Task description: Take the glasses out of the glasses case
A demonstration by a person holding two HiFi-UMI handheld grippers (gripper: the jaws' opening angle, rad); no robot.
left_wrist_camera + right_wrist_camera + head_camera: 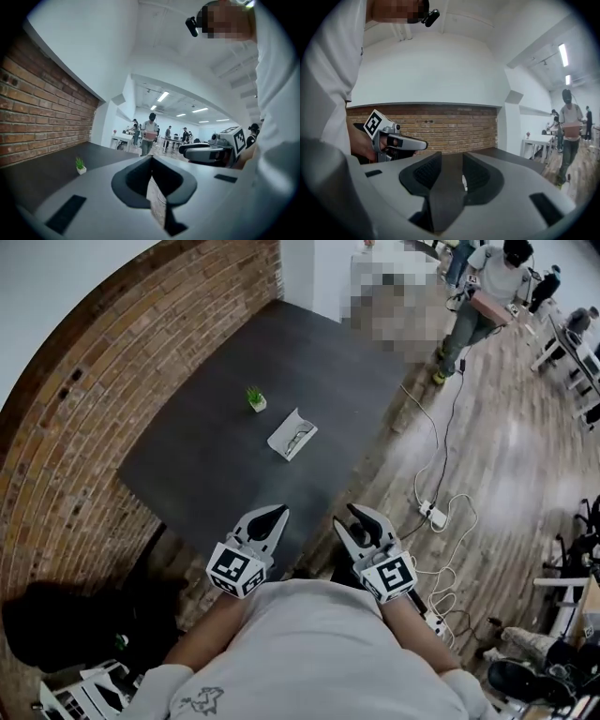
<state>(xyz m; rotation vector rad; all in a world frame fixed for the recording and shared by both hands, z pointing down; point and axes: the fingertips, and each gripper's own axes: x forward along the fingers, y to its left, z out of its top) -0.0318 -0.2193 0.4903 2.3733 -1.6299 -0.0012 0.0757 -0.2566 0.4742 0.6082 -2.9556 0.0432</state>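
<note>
Head view steeply down over surface (pixel 216 437), left gripper view facing far, right gripper view facing left, brick wall (pixel 112 362) shared.

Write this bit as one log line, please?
glasses case: open; glasses: inside; left hand-held gripper: shut, empty; right hand-held gripper: open, empty

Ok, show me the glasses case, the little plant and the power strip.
glasses case (pixel 280 441), head view, its white left edge.
potted plant (pixel 255 395), head view, its green leaves.
power strip (pixel 434 515), head view, middle of its white body.
</note>
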